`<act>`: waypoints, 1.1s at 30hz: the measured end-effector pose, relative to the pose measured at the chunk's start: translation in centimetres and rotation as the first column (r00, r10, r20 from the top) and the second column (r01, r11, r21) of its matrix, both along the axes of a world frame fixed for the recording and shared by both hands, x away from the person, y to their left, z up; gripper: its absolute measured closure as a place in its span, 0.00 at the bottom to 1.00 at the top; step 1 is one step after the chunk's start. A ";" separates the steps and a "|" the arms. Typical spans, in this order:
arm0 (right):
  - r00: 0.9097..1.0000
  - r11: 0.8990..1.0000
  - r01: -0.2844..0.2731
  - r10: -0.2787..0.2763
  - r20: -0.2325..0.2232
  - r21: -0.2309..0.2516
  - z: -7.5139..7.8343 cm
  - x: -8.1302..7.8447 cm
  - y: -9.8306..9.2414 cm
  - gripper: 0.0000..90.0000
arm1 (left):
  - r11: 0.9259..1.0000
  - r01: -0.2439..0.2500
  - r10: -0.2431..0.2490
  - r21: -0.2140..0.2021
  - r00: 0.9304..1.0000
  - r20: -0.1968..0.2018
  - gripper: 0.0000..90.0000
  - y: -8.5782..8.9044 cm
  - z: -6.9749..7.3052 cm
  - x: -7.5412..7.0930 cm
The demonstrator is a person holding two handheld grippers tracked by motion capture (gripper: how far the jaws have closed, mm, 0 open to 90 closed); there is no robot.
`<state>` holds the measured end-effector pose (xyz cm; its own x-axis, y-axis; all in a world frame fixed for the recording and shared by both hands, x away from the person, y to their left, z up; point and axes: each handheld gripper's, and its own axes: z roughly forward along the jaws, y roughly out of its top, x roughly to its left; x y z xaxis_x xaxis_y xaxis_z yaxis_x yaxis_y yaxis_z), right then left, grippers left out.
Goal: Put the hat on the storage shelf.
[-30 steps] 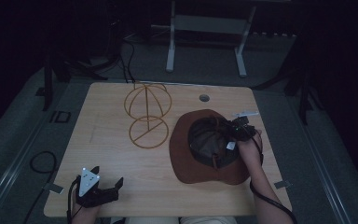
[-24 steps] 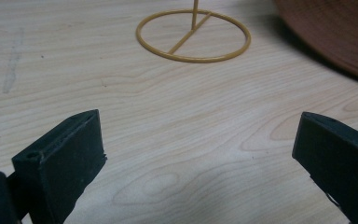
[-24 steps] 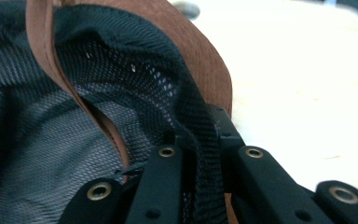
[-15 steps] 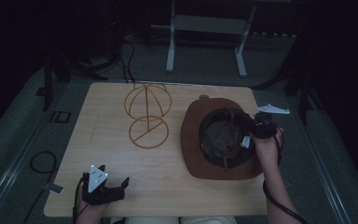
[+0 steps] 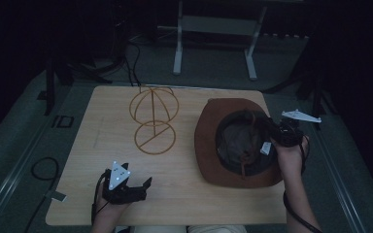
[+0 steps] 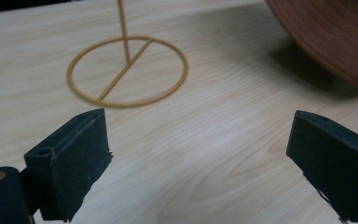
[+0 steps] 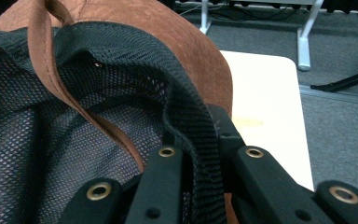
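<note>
The brown suede wide-brimmed hat with a black mesh lining (image 5: 233, 145) sits upside down, its opening facing up, at the right side of the light wooden table (image 5: 184, 199), with its brim running out to the table's right edge. A brown leather chin strap (image 7: 70, 93) loops across the mesh inside it. The right gripper (image 5: 268, 133) comes in over the hat's right side, its 2 black jaws pressed together on the black mesh band at the rim of the crown; in the right gripper view that band runs straight between the jaws. The person's right hand (image 5: 289, 158) wraps the gripper's body, just right of the hat's brim.

Left of the hat, well apart from the right gripper, stands the gold wire hat stand with a ring base and a round wire top (image 5: 154, 121). Nearer the person, the left gripper (image 5: 131, 187) is at the table's near-left part, its 2 jaws wide apart with nothing between them. In the left gripper view the stand's ring base lies ahead of the jaws and the hat's brim is ahead to their right.
</note>
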<state>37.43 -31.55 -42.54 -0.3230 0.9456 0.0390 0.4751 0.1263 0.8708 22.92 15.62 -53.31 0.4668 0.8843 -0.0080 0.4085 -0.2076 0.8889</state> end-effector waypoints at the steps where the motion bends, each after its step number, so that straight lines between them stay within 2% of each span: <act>1: 1.000 1.000 0.001 -0.001 0.002 -0.003 -0.1 -0.1 -0.1 0.94 | 1.000 0.011 -0.011 0.005 1.000 -0.002 0.07 -0.4 0.2 0.2; 6: 1.000 1.000 0.003 -0.003 -0.001 -0.001 -0.4 -0.4 -0.3 0.94 | 0.998 0.058 -0.057 0.014 0.998 -0.019 0.07 -2.4 1.2 1.4; 9: 1.000 1.000 0.003 -0.003 0.000 0.009 -0.5 -0.7 -0.4 0.94 | 0.997 0.067 -0.066 0.050 0.998 -0.011 0.07 -3.8 1.5 2.0; 14: 1.000 1.000 -0.008 0.008 0.004 0.019 -0.5 -1.1 -0.4 0.94 | 0.994 0.091 -0.091 0.067 0.996 -0.008 0.07 -5.3 2.2 2.9; 20: 1.000 1.000 -0.016 0.015 0.004 0.020 -0.5 -1.3 0.0 0.94 | 0.990 0.139 -0.138 0.025 0.990 -0.024 0.07 -6.8 3.0 4.2; 23: 1.000 1.000 -0.017 0.017 0.009 0.018 -0.5 -1.4 0.3 0.94 | 0.986 0.164 -0.164 0.029 0.986 -0.018 0.07 -7.8 3.7 4.6; 26: 1.000 1.000 -0.026 0.026 0.011 0.015 -0.5 -1.5 0.7 0.94 | 0.981 0.193 -0.193 0.011 0.981 -0.011 0.09 -8.9 4.8 5.3; 28: 1.000 0.999 -0.029 0.029 0.011 0.015 -0.4 -1.5 0.8 0.93 | 0.981 0.194 -0.194 0.006 0.981 -0.005 0.09 -9.3 5.2 5.6; 30: 0.999 0.999 -0.036 0.036 0.014 0.018 -0.2 -1.6 1.1 0.93 | 0.977 0.210 -0.210 -0.017 0.978 -0.002 0.09 -10.4 6.2 6.4; 33: 0.999 0.999 -0.042 0.042 0.019 0.012 -0.1 -1.7 1.3 0.93 | 0.975 0.224 -0.224 0.002 0.975 0.017 0.09 -11.8 7.0 7.2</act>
